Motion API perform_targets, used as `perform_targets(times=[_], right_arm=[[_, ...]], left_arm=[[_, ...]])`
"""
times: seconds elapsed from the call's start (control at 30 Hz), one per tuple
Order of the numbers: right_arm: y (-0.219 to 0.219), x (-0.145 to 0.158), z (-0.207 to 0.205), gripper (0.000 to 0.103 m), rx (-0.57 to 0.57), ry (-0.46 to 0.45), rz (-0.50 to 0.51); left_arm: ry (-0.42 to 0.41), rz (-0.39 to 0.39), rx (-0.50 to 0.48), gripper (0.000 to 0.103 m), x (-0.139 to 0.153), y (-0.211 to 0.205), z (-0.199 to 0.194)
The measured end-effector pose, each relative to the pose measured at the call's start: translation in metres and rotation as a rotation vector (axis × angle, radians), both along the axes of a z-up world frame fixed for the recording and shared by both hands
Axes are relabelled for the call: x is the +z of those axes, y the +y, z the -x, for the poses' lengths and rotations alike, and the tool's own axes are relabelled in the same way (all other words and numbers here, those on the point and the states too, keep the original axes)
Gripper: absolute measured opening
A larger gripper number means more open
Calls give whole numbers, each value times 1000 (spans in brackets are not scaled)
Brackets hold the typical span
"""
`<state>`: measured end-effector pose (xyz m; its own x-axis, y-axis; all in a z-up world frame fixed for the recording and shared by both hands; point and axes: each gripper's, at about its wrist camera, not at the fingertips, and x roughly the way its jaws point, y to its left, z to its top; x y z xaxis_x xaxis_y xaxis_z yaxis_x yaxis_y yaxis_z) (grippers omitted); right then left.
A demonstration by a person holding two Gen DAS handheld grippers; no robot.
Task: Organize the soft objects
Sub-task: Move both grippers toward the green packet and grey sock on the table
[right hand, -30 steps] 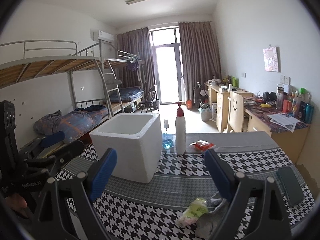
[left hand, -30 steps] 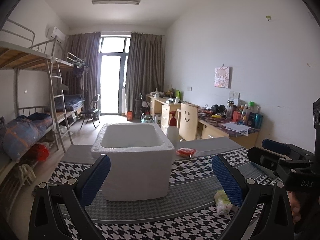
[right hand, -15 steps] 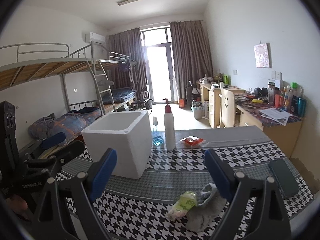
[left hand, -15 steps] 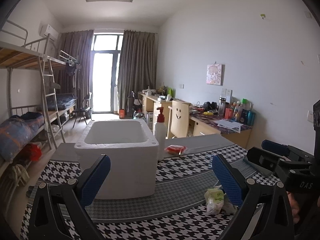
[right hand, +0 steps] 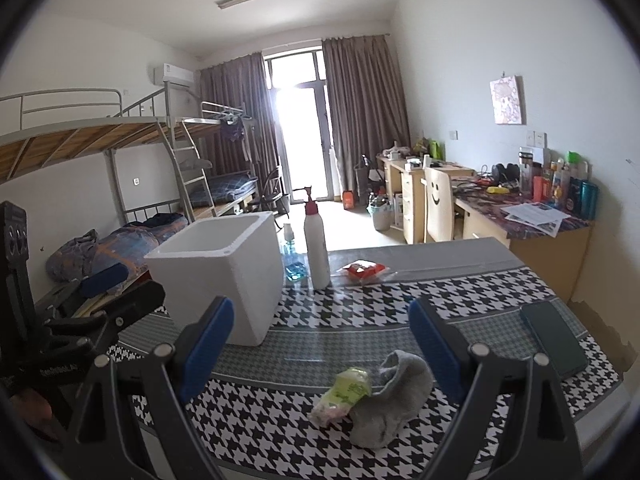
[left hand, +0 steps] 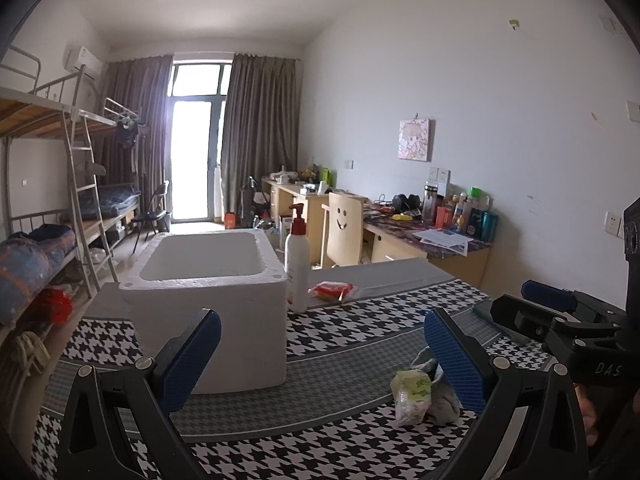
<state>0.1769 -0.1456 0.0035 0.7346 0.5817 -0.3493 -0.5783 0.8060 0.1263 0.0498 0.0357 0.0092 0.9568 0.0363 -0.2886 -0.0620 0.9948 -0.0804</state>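
Observation:
A crumpled grey sock (right hand: pixel 390 396) lies on the houndstooth tablecloth (right hand: pixel 260 420) with a green-and-white packet (right hand: pixel 344 394) against its left side; both show in the left wrist view too, the sock (left hand: pixel 438 398) behind the packet (left hand: pixel 412 394). A white foam box (left hand: pixel 212 300) (right hand: pixel 224 272) stands open-topped to the left. My right gripper (right hand: pixel 320 338) hangs open just above and before the sock. My left gripper (left hand: pixel 320 354) is open, empty, between box and packet. Each gripper appears at the edge of the other's view.
A white pump bottle (right hand: pixel 316 248) and a blue spray bottle (right hand: pixel 292 254) stand behind the box, a red packet (right hand: pixel 362 270) beside them. A dark phone (right hand: pixel 554 338) lies at the right table edge. Bunk beds stand left, cluttered desks right.
Both cameras have pulled back and shifted left; the box, sock and packet now sit further right and lower in view. The pump bottle came out from behind the box. Both grippers stayed open.

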Motion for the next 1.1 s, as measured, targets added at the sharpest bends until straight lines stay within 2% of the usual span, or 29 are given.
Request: perform_targets(times=[0.37, 1.1], right_arm=[[-17, -6, -3, 92, -41, 20, -7], [-45, -22, -13, 92, -108, 69, -3]], left_arm=[[10, -17, -27, 102, -3, -14, -7], [93, -9, -104, 102, -19, -36, -31]])
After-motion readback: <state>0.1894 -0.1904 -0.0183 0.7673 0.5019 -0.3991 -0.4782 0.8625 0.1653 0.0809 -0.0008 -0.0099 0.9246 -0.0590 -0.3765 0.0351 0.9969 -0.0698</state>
